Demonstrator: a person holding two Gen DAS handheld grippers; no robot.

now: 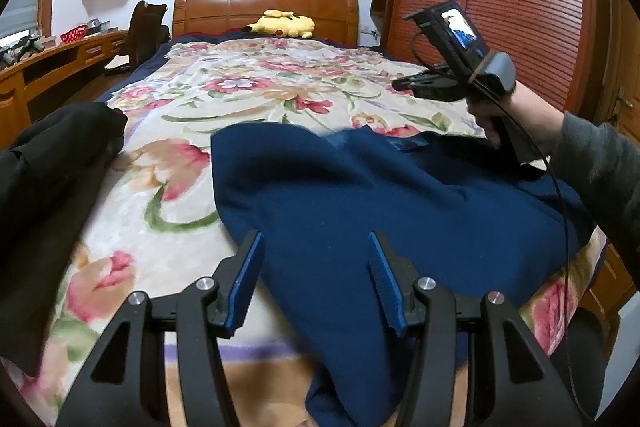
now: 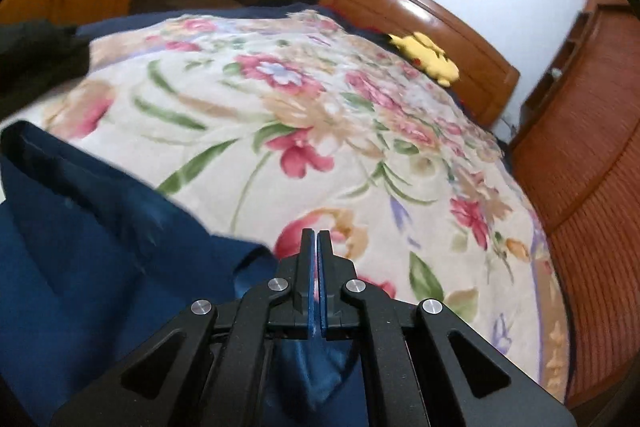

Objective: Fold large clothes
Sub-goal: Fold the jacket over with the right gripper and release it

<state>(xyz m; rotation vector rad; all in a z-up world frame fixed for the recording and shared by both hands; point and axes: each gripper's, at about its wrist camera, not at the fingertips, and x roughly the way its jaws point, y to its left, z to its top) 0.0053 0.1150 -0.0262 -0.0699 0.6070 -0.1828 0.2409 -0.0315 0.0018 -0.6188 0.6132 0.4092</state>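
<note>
A large navy blue garment (image 1: 360, 203) lies spread on the floral blanket (image 1: 248, 87) near the foot of the bed. My left gripper (image 1: 316, 247) is open, its blue-padded fingers (image 1: 250, 267) straddling the near part of the garment just above it. The right gripper (image 1: 404, 83) shows in the left wrist view, held in a hand above the garment's far right edge. In the right wrist view the right gripper (image 2: 317, 233) is shut, with blue fabric (image 2: 316, 367) bunched below its fingers; the garment (image 2: 100, 227) stretches to its left.
A black garment (image 1: 52, 163) lies at the bed's left edge. A yellow plush toy (image 1: 284, 23) rests by the wooden headboard (image 1: 264, 3). A desk (image 1: 60, 63) and chair (image 1: 144, 31) stand left; a red-brown wardrobe (image 1: 520, 7) stands right.
</note>
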